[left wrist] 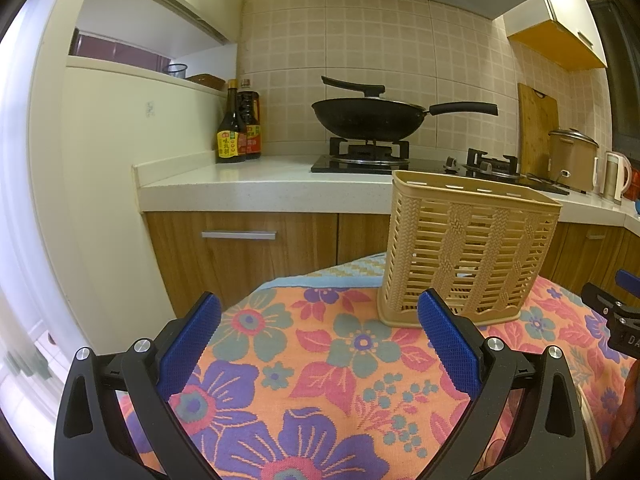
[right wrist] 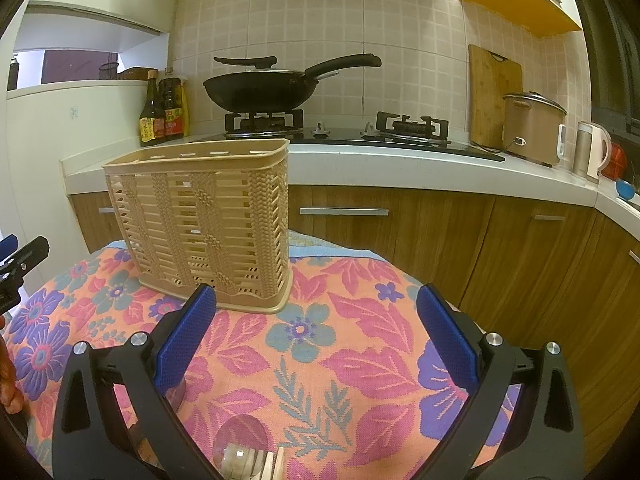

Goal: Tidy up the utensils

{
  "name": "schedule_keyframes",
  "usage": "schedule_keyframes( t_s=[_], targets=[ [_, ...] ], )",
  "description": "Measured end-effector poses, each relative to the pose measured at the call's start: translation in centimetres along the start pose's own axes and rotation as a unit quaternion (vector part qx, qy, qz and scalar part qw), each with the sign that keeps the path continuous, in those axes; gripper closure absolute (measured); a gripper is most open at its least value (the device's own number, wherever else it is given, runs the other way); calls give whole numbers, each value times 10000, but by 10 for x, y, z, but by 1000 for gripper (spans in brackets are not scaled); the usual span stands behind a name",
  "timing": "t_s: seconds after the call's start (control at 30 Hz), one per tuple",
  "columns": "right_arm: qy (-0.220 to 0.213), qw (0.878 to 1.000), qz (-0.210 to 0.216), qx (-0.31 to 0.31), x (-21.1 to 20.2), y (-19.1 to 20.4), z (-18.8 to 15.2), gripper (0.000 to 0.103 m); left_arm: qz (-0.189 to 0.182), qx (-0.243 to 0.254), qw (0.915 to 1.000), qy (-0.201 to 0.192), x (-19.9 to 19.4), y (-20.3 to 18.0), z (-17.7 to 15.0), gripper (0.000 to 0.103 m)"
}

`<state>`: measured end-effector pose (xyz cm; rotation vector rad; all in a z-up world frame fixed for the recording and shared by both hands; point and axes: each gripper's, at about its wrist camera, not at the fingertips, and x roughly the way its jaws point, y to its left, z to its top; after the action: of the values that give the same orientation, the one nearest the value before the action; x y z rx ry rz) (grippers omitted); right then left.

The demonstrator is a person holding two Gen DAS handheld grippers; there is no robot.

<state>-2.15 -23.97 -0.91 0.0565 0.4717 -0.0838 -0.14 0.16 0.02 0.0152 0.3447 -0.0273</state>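
A tan woven plastic utensil basket stands upright on the floral cloth; it also shows in the right wrist view. My left gripper is open and empty, just in front and left of the basket. My right gripper is open and empty, in front and right of the basket. A clear spoon bowl and pale wooden utensil ends lie on the cloth at the bottom edge, below the right gripper. The other gripper's tip shows at the right edge and at the left edge.
Behind the table is a kitchen counter with a gas stove and black wok, sauce bottles, a cutting board, a rice cooker and a kettle. Wooden cabinets sit below.
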Motion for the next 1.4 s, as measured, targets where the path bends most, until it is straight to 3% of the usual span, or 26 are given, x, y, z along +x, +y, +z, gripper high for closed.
schedule_keyframes(
  t_s=[0.63, 0.8, 0.9, 1.0, 1.1, 1.23, 1.33, 1.4],
  targets=[
    [39, 10000, -44, 53, 3, -3, -1, 8, -15, 6, 10000, -7, -1, 0, 1, 8],
    [79, 9997, -142, 192, 4, -6, -1, 8, -204, -249, 9995, 75, -5, 10, 3, 8],
    [520, 9978, -22, 413, 5, -12, 3, 8, -505, -399, 9976, 273, -14, 23, 5, 8],
    [1021, 9945, -97, 212, 0, -12, 3, 8, -795, -284, 9927, 856, -20, 32, 4, 8],
    [1608, 9869, -85, -15, -7, -11, -5, 18, -1320, -109, 9746, 1806, -22, 32, -6, 15],
    [2361, 9714, 198, 120, -16, -16, -25, 37, -2177, -108, 9394, 2648, -33, 21, -28, 25],
    [2834, 9576, 447, 253, -26, -17, -42, 45, -2461, 146, 9165, 3150, -37, 1, -43, 36],
    [2998, 9520, 552, 283, -34, -15, -51, 49, -2562, 279, 9070, 3330, -41, -10, -49, 40]
  ],
)
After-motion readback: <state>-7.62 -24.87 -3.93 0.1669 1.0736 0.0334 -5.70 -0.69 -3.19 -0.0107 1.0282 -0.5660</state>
